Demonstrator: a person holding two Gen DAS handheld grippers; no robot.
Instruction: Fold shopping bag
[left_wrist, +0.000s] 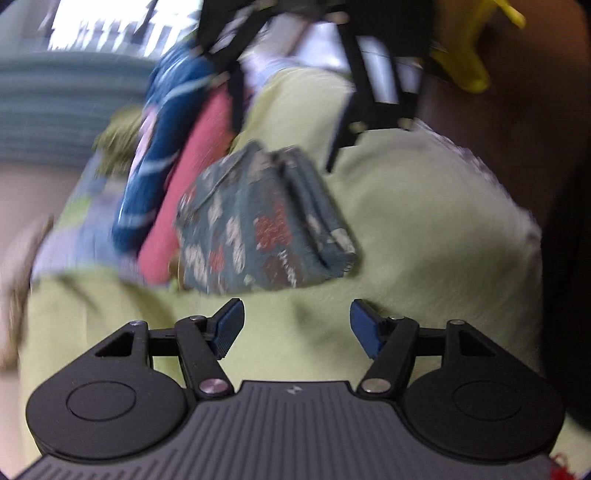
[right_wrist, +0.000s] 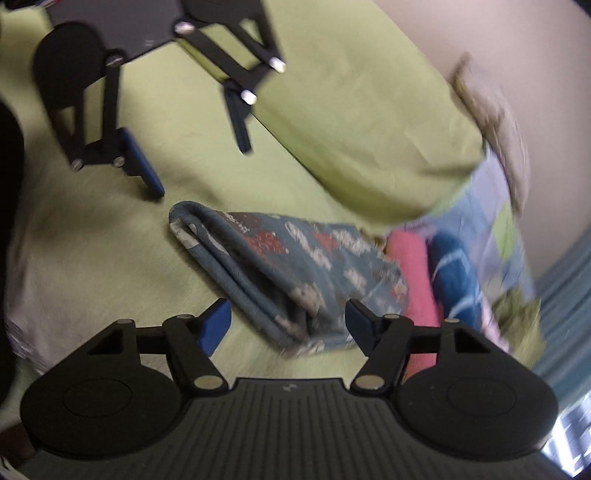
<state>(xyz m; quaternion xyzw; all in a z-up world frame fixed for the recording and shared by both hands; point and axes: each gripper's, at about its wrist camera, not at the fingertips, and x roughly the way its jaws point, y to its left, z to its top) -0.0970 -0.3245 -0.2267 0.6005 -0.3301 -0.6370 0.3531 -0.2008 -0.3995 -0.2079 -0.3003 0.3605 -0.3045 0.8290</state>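
The shopping bag (left_wrist: 258, 221) is a blue-grey fabric bundle with red and white print, folded into a thick small packet on the light green sheet (left_wrist: 424, 240). My left gripper (left_wrist: 297, 326) stands open just short of the packet, with nothing between its blue pads. In the right wrist view the same bag (right_wrist: 288, 266) lies slantwise, and one end of it shows between the wide-open fingers of my right gripper (right_wrist: 288, 319). The left gripper (right_wrist: 192, 147) hovers open beyond the packet's folded end. The right gripper (left_wrist: 284, 147) appears blurred behind the bag.
A pink rolled cloth (right_wrist: 410, 273) and a dark blue striped cloth (right_wrist: 454, 273) lie beside the bag. A patchwork cover (right_wrist: 491, 206) and a green pillow (right_wrist: 369, 110) are behind them. A yellow object (left_wrist: 469, 55) sits at the top right.
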